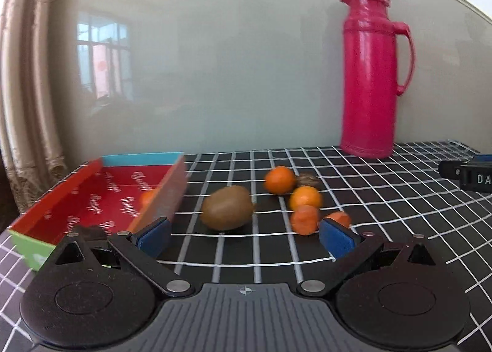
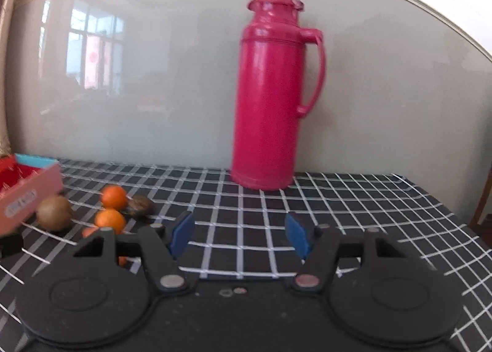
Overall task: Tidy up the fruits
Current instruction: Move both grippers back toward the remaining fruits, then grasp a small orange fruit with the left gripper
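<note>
From the left wrist view, the left tool [image 1: 244, 236] hangs low over the black counter with white grid lines [image 1: 384, 213], its blue pads wide apart and holding nothing. The brown fuzzy kiwi [image 1: 227, 207] lies just ahead between the pads' lines, beside the red open cardboard box with blue and green ends [image 1: 77, 198]. I judge the step in hand is to reach for a fruit; to do it well, the tool should come straight over the kiwi, with one pad kept off the box wall, and close gently because the fruit is soft. In this view I count one kiwi, four small orange mandarins [image 1: 279, 179] on the counter, one more orange fruit inside the box, one brown walnut [image 1: 307, 180], one tall pink plastic thermos jug [image 1: 372, 75] and one box. From the right wrist view, the right tool [image 2: 240, 233] is also open about halfway and empty, over bare counter before the jug, with the fruits well to its left. Here two mandarins show clearly, two others are partly hidden by the tool; one kiwi, one walnut, one jug.
</note>
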A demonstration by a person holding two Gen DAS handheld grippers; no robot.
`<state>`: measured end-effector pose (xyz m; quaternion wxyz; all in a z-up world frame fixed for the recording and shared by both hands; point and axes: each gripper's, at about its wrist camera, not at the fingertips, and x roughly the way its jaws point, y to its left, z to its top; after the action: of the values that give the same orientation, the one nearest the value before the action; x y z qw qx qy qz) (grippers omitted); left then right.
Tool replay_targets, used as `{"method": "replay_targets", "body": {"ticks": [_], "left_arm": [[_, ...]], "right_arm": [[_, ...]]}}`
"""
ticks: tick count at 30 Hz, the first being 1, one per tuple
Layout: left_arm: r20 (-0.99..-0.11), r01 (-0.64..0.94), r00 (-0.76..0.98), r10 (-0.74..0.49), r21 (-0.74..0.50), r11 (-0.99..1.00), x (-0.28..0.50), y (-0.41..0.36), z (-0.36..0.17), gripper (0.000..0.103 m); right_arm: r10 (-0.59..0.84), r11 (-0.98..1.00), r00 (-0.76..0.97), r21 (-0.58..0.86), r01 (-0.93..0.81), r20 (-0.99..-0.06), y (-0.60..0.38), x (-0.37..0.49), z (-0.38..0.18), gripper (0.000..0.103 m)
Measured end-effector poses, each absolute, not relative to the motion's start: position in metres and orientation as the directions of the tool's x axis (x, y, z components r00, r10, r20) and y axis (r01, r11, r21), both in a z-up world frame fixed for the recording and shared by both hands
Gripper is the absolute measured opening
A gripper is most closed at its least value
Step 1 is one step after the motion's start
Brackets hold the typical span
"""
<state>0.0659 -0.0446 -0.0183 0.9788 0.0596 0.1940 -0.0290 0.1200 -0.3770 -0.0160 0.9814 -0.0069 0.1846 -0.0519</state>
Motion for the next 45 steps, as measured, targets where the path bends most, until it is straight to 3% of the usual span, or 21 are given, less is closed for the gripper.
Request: {"method": "replay_targets", "body": {"ticks": [7,11,23,36,42,45], "left_arm": [[-0.427,0.091,0.904,-0.032,0.120,0.989,0.088,-0.066,-0.032,0.101],[-0.446,0.102,0.894,-0.043,0.108,0.989,0.099,-0.069,-0.036,0.090],[-0.514,0.159,0.854,-0.081,0.111,0.981,0.130,-0.086,-0.048,0.075],[-0.571,0.190,0.818,-0.075,0.144,0.971,0.151,-0.099,-0.054,0.063],[-0.562,0.200,0.825,-0.066,0.180,0.963,0.157,-0.111,-0.055,0.062],[-0.563,0.203,0.823,-0.073,0.171,0.964,0.159,-0.114,-0.054,0.052]], "right_arm": [[-0.148,0.989,0.918,-0.034,0.146,-0.368,-0.405,0.118,-0.023,0.065],[-0.159,0.986,0.914,-0.019,0.164,-0.372,-0.415,0.122,-0.026,0.065],[-0.174,0.983,0.908,-0.018,0.181,-0.381,-0.425,0.139,-0.031,0.065],[-0.175,0.984,0.910,-0.028,0.177,-0.377,-0.424,0.144,-0.032,0.065],[-0.177,0.984,0.909,-0.032,0.178,-0.377,-0.425,0.145,-0.032,0.065],[-0.183,0.982,0.908,-0.031,0.185,-0.378,-0.429,0.145,-0.033,0.065]]}}
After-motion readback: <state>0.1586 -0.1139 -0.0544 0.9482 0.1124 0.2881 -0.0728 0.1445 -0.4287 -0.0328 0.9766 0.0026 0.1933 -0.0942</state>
